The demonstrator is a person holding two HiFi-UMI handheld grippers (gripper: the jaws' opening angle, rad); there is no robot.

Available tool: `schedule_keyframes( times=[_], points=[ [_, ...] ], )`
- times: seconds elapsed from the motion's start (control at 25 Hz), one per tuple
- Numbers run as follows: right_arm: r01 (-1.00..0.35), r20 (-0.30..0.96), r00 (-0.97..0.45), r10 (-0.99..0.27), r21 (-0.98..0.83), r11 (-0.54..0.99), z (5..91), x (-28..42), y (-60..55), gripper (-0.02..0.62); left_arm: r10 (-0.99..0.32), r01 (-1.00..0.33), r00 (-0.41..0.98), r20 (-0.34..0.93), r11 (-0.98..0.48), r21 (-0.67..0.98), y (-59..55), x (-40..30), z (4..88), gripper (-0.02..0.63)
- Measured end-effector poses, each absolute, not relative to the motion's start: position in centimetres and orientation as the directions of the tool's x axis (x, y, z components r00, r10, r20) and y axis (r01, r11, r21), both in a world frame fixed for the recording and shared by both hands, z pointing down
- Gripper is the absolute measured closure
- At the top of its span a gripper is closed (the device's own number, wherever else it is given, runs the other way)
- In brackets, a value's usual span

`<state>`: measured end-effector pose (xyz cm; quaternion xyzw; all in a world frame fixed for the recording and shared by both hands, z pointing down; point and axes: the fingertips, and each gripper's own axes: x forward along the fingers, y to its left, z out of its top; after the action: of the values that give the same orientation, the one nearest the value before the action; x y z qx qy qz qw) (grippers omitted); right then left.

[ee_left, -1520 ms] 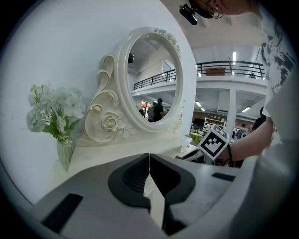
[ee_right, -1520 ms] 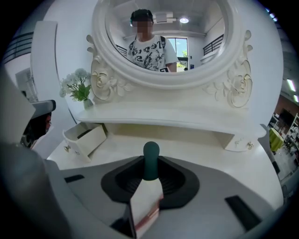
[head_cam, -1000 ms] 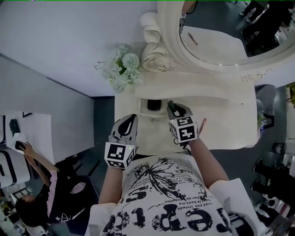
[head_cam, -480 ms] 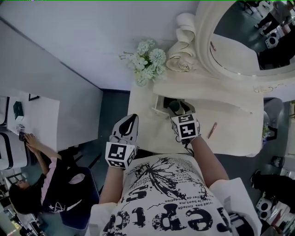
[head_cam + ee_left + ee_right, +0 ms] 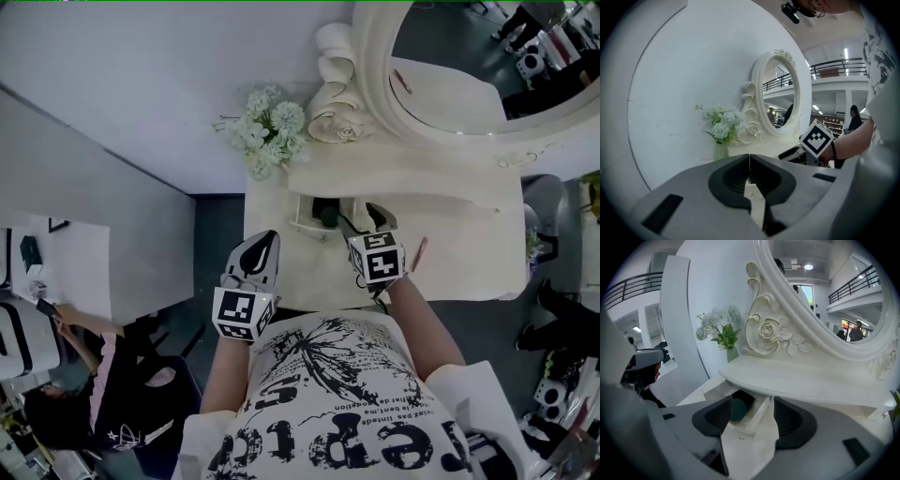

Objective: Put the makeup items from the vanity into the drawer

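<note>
The cream vanity [image 5: 469, 234] has a small drawer [image 5: 302, 223] pulled out under its shelf. A dark green round item [image 5: 327, 217] lies in the drawer, and it also shows past the left jaw in the right gripper view [image 5: 737, 409]. My right gripper [image 5: 364, 219] hovers just right of the drawer. Its jaws have just been opening and stand open [image 5: 753, 401] with nothing between them. A pink pencil [image 5: 418, 253] lies on the vanity top right of that gripper. My left gripper [image 5: 266, 240] is shut and empty [image 5: 749, 157], at the vanity's front left edge.
A vase of white flowers [image 5: 264, 131] stands at the vanity's back left, beside the carved oval mirror [image 5: 450, 84]. A white wall runs behind. A person sits at a desk [image 5: 56, 272] on the left. The vanity's front edge is against my body.
The right gripper's jaws have parted, and it has drawn slightly right of the drawer. The green round item now shows lying in the drawer. The left gripper stays shut in about the same place.
</note>
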<state>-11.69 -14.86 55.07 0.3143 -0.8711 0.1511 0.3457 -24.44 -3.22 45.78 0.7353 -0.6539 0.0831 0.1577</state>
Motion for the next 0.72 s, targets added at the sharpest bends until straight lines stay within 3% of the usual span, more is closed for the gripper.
schedule_keyframes(
  times=[0.36,0.72],
  points=[
    [-0.825,0.72,-0.419,-0.553,-0.047,0.564,56.3,-0.3,-16.3,0.324,-0.89,-0.947,0.322,0.324,-0.297,0.126,-7.9,-17.1,46.1,0.586],
    [-0.935,0.788,-0.255,-0.56,-0.055,0.349,60.4,9.8,-14.0,0.325,-0.788,-0.869,0.492,0.371,-0.469,0.156,-10.3,-10.2,48.0,0.586]
  ],
)
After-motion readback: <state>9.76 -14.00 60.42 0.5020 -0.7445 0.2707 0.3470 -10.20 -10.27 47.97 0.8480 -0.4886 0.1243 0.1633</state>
